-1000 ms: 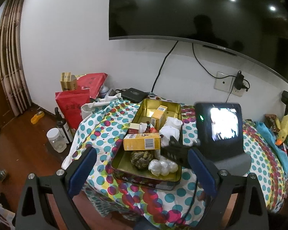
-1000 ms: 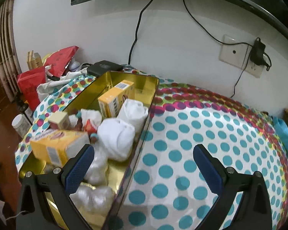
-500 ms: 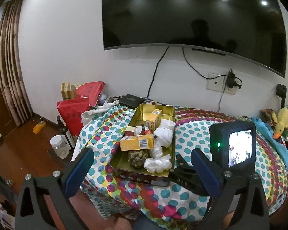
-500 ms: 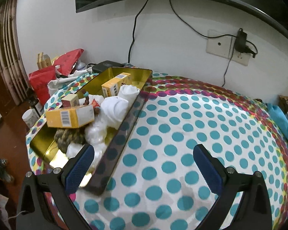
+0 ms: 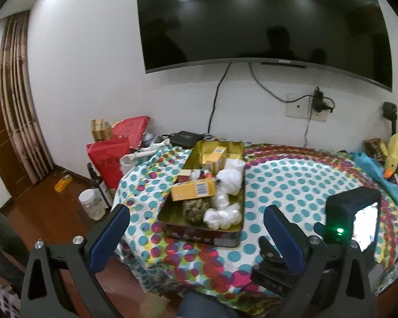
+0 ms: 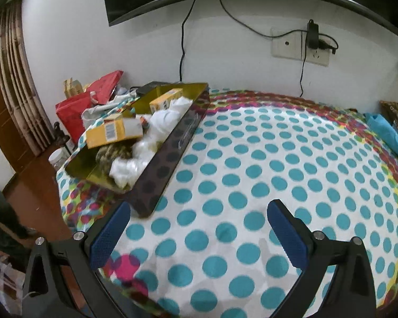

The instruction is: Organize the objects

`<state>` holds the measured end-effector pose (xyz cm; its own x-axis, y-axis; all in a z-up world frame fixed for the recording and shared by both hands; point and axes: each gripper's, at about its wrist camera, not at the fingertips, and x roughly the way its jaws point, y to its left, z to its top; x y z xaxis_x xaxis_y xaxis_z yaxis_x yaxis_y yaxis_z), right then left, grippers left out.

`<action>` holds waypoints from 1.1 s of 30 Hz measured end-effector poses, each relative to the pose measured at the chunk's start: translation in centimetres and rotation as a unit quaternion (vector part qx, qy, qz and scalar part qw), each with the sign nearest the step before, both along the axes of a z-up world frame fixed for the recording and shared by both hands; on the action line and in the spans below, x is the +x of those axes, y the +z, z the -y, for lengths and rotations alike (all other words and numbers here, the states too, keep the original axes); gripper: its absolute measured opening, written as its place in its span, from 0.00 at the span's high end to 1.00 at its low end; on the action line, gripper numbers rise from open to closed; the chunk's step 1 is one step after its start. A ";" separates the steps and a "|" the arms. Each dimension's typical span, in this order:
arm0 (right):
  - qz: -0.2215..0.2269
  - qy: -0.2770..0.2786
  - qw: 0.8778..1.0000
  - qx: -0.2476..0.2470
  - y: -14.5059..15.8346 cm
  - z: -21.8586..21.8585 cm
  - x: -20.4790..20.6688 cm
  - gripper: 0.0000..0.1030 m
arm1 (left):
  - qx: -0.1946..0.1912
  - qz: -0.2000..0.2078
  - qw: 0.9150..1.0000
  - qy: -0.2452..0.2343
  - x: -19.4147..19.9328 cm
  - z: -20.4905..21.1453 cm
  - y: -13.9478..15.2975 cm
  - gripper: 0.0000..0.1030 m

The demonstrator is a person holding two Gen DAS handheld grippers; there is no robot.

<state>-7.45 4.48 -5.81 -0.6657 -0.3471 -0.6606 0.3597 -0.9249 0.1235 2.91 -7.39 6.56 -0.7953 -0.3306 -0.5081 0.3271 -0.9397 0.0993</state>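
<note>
A gold tin stands on the left part of the polka-dot table. It holds a yellow box, a second yellow box, white wrapped bundles and a brown ball. My left gripper is open and empty, in front of the table's near edge. My right gripper is open and empty over the cloth, right of the tin. Its body shows in the left wrist view.
A TV hangs on the wall above cables and a socket. Red bags, bottles and a jar stand on the floor at left. A toy duck and blue cloth lie at the far right.
Both grippers have pulled back and away from the tin, which now looks smaller. The right gripper has moved to the right in the left wrist view. Both stay open.
</note>
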 end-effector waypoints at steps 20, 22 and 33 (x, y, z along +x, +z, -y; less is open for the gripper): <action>0.008 0.032 0.999 0.034 -1.4 0.3 2.8 0.00 | 0.023 0.013 1.000 0.006 0.3 0.9 -1.8 0.00; 0.007 0.033 0.999 0.034 -1.4 0.3 2.7 0.00 | 0.020 0.014 1.000 0.006 0.3 0.8 -1.9 0.00; 0.011 0.028 0.999 0.035 -1.9 -0.1 2.6 0.00 | 0.015 0.012 1.000 0.008 0.2 0.2 -1.8 0.00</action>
